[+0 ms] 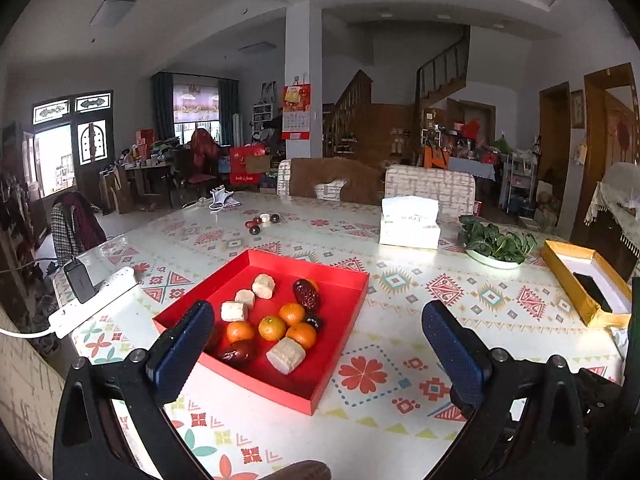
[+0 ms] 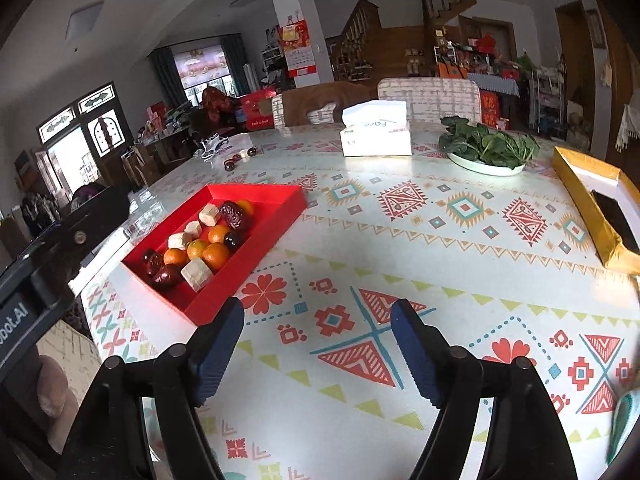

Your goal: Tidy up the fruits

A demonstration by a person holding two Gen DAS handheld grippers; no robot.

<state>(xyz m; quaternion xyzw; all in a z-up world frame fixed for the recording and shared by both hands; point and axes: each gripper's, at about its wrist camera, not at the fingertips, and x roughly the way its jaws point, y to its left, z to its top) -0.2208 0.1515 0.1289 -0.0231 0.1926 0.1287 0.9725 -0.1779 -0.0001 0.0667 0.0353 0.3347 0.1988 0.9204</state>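
Left wrist view showed the left hand-held gripper (image 1: 318, 326) spread wide with nothing between its blue pads, hovering over the near side of the red tray (image 1: 343, 280). The tray sat toward the left edge of the tabletop (image 1: 400, 280), and in it lay four mandarins (image 1: 272, 328), several dark red jujubes (image 1: 306, 294) and pale cake-like blocks (image 1: 286, 356), all mixed together. More small dark fruits and one pale piece (image 1: 262, 222) lay loose farther off, toward the far edge of the tabletop, near a face mask (image 1: 222, 200).

From the right wrist view, the right hand-held gripper (image 2: 318, 332) was also released and empty, hanging over bare patterned cloth just beside the tray's near right corner. A tissue box (image 2: 376, 136), a plate of leafy greens (image 2: 486, 152) and a yellow box (image 2: 592, 196) at the right edge stood well apart from the fruit.

As I judged it, the sorting had hardly begun, and the next pick was being lined up. The mandarins touched one another and a jujube, so it seemed wise to take an outer one first, dropping the pads on either side of it where there was room, and closing gently, since round fruit rolls and soft cake crumbles. The tray's low wall looked easy to catch with a finger, so a steep approach from above seemed better than a shallow one.
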